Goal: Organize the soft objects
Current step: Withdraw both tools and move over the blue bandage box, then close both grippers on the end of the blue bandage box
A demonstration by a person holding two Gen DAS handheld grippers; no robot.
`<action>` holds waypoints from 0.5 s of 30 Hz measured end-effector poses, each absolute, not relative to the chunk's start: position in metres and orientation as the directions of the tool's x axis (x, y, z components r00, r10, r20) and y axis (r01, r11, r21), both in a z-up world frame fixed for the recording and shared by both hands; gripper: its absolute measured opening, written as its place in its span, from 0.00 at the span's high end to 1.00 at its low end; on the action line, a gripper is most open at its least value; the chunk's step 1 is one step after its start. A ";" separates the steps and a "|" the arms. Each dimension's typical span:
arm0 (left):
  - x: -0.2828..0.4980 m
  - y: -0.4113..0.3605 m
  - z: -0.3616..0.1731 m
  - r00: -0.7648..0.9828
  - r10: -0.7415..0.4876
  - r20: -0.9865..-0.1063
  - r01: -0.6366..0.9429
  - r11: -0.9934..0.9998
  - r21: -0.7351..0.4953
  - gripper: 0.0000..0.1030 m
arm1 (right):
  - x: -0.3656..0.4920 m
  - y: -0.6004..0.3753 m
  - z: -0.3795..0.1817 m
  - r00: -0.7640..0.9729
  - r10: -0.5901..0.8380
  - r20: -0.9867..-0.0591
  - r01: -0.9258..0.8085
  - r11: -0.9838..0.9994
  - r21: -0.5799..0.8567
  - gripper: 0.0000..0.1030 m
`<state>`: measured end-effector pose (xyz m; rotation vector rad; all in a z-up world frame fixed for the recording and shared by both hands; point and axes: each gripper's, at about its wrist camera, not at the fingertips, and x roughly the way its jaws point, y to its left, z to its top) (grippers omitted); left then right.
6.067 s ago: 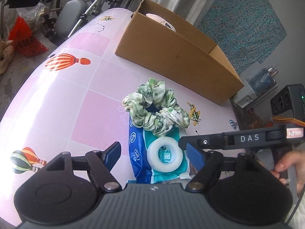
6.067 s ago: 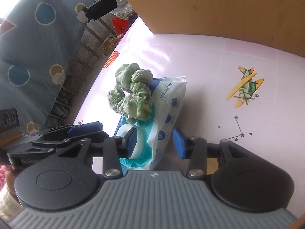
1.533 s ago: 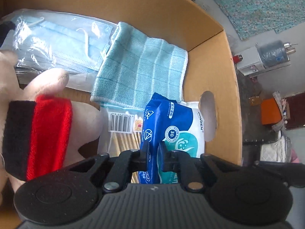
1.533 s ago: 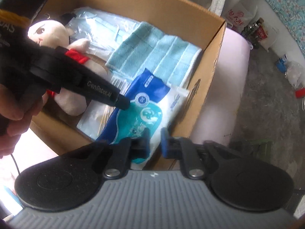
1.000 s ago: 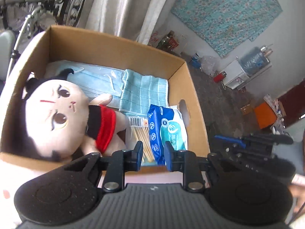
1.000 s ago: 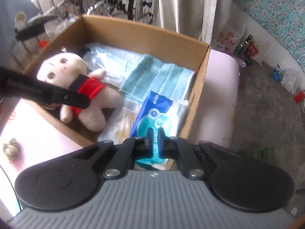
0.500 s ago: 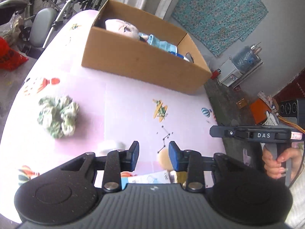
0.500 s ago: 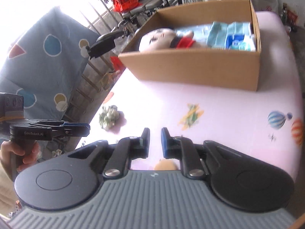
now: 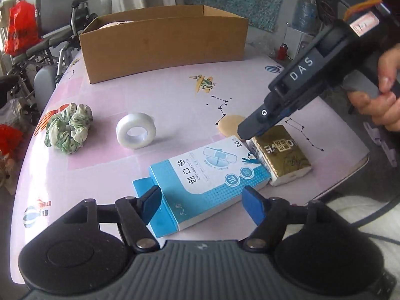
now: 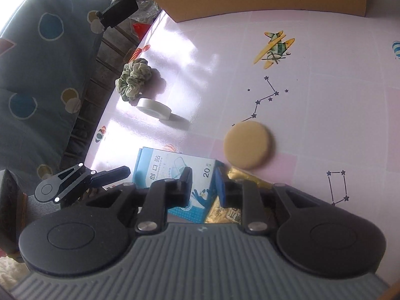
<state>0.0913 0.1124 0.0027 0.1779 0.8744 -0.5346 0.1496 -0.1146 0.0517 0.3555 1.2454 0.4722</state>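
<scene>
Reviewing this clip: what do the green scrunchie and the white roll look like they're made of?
Scrunchie: soft woven fabric, matte, gathered into puffy folds, mottled green and white. White roll: probably translucent tape, slightly glossy, wound around an open core.

Table layout, left wrist view.
Cardboard box (image 9: 165, 47) at rear; scrunchie (image 9: 68, 128) left of tape roll (image 9: 136, 130); bandage box (image 9: 212, 175) in front, touching tissue pack (image 9: 282, 157) on its right.

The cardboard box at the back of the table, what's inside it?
Over the cardboard box rim only a sliver of something pale shows at its left end. Its front wall hides everything else inside.
</scene>
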 end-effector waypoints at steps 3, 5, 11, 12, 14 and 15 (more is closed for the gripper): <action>0.088 0.100 -0.010 0.537 -0.338 -0.773 0.519 0.855 -0.014 0.21 | 0.159 -0.104 0.059 0.248 0.507 -0.825 -0.176 0.861 0.477 0.78; 0.088 0.092 -0.016 0.556 -0.320 -0.767 0.517 0.856 0.018 0.14 | 0.165 -0.100 0.064 0.262 0.501 -0.824 -0.195 0.864 0.464 0.76; 0.101 0.085 -0.033 0.595 -0.254 -0.763 0.474 0.877 0.078 0.17 | 0.173 -0.096 0.069 0.252 0.511 -0.822 -0.195 0.859 0.474 0.75; 0.105 0.091 -0.033 0.588 -0.264 -0.764 0.443 0.896 0.032 0.23 | 0.174 -0.098 0.068 0.254 0.505 -0.825 -0.196 0.862 0.468 0.75; 0.109 0.098 -0.032 0.609 -0.238 -0.757 0.407 0.913 0.040 0.24 | 0.175 -0.101 0.066 0.251 0.506 -0.825 -0.182 0.862 0.473 0.75; 0.111 0.100 -0.032 0.612 -0.227 -0.757 0.407 0.911 0.056 0.24 | 0.176 -0.104 0.064 0.249 0.508 -0.825 -0.171 0.861 0.479 0.75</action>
